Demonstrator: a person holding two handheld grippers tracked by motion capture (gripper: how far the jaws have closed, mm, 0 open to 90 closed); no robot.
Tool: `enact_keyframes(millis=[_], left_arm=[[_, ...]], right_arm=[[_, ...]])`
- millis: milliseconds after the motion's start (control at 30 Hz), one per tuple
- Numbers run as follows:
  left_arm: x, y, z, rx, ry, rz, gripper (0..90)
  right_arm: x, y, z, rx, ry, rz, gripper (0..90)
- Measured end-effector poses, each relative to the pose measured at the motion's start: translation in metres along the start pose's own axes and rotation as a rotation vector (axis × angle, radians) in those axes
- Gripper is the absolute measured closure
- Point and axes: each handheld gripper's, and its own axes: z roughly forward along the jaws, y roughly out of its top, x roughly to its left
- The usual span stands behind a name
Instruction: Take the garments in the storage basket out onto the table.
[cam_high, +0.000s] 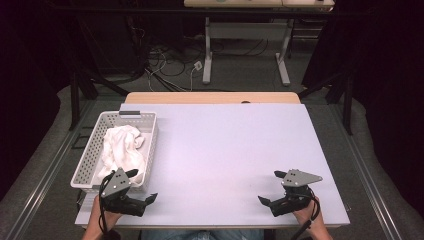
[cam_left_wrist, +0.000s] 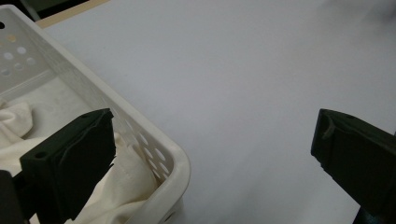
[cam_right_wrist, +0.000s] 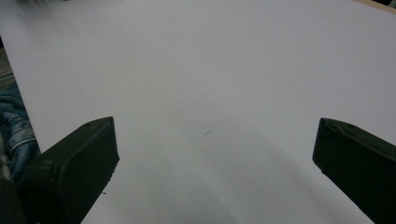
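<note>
One bench (cam_high: 225, 150) with a pale, matte top surface occupies the centre of the high view. A strip of wood-coloured edge shows along its far side.

One white perforated basket (cam_high: 90, 150) stands on the left part of the bench, its long side running away from the person. In the left gripper view the basket's rounded near corner (cam_left_wrist: 180, 161) lies just ahead of the left-hand jaw. The basket holds one crumpled white cloth (cam_high: 122, 147), bunched toward the centre and near end; the same cloth (cam_left_wrist: 121, 186) shows inside the basket wall in the left gripper view.

Two grippers are present, one per hand.

Left gripper (cam_high: 141, 186): held near the bench's near-left corner, just beside the basket's near end. Its jaws are spread wide with nothing between them. In the left gripper view one jaw sits over the basket interior and the other over bare bench; whether the jaw touches the cloth cannot be determined.

Right gripper (cam_high: 270, 187): held near the bench's near-right area, well apart from the basket. Its jaws are likewise spread wide and grip nothing, with bare bench surface between them in the right gripper view. A patch of blue denim (cam_right_wrist: 16, 126) shows at the left edge of that view, past the bench edge.
</note>
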Motion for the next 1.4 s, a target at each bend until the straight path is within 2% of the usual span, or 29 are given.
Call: enact_keyframes(millis=[267,567,867,933,1067,1400], left_arm=[[0.001,0.001,-0.002,0.011,0.021,-0.002,0.0],[0.009,0.009,-0.009,0.015,0.06,-0.013,0.0],[0.023,0.016,-0.009,0.035,0.099,-0.051,0.0],[0.025,0.017,-0.01,0.044,0.102,-0.047,0.0],[0.03,0.019,-0.008,0.045,0.108,-0.076,0.0],[0.046,0.025,-0.003,0.1,0.149,-0.103,0.2]], right_arm=[[0.0,-0.001,0.001,-0.002,-0.003,-0.002,0.0],[-0.001,-0.002,0.002,-0.002,-0.001,-0.001,0.0],[0.0,-0.001,0.002,0.005,0.005,0.0,0.0],[0.0,-0.001,0.002,0.001,0.008,-0.001,0.0],[0.0,-0.001,0.003,-0.005,0.009,0.0,0.0],[-0.002,-0.002,0.001,0.004,0.013,0.003,0.0]])
